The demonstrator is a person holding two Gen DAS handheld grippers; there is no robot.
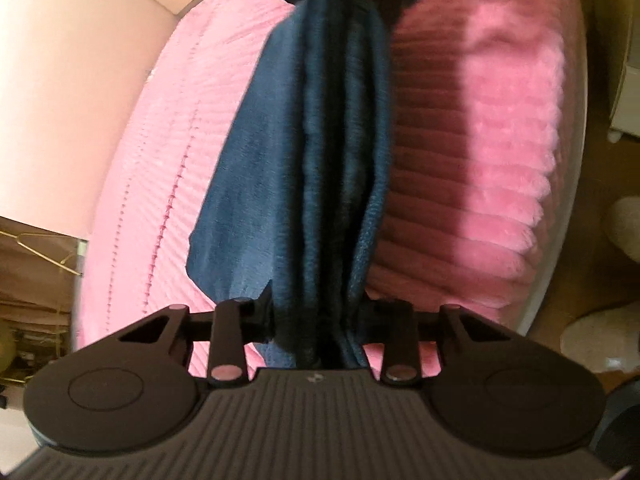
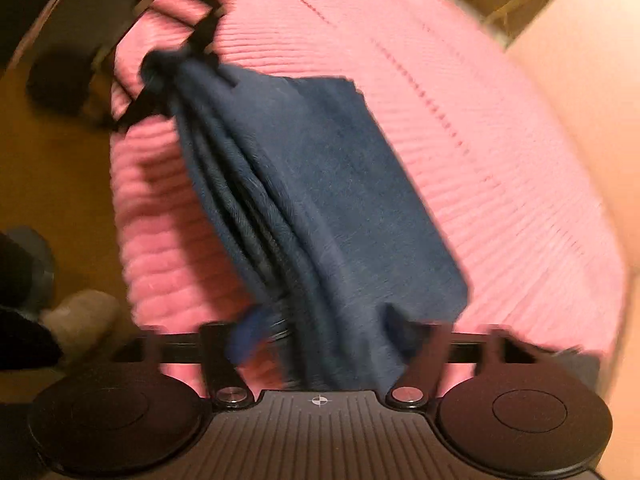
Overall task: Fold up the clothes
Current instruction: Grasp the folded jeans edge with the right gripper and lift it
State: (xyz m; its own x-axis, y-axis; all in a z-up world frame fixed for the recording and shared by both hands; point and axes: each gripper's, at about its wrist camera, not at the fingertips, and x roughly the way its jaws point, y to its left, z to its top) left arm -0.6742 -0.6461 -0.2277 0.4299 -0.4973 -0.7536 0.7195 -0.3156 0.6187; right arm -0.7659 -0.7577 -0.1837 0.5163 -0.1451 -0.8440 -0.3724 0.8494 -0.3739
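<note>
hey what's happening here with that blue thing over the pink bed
A person is folding a dark blue garment over a pink ribbed bedspread. The left tongs pinch one bunched end. The other end lies between the right tongs, whose jaws stand wide. The cloth hangs in folds between the two, lifted off the bed.

Warm, dim indoor light tints both fisheye views orange-pink. In the left wrist view we see a broad dark shadow (image 1: 424, 152) fall across the pink bedspread (image 1: 512, 128) just right of the hanging blue cloth (image 1: 320, 152), so the light comes from the left there. The right wrist view is smeared by motion blur, worst at the cloth's edges and along the fingers (image 2: 430, 344). Both pictures bend strongly and darken at the corners.
</note>
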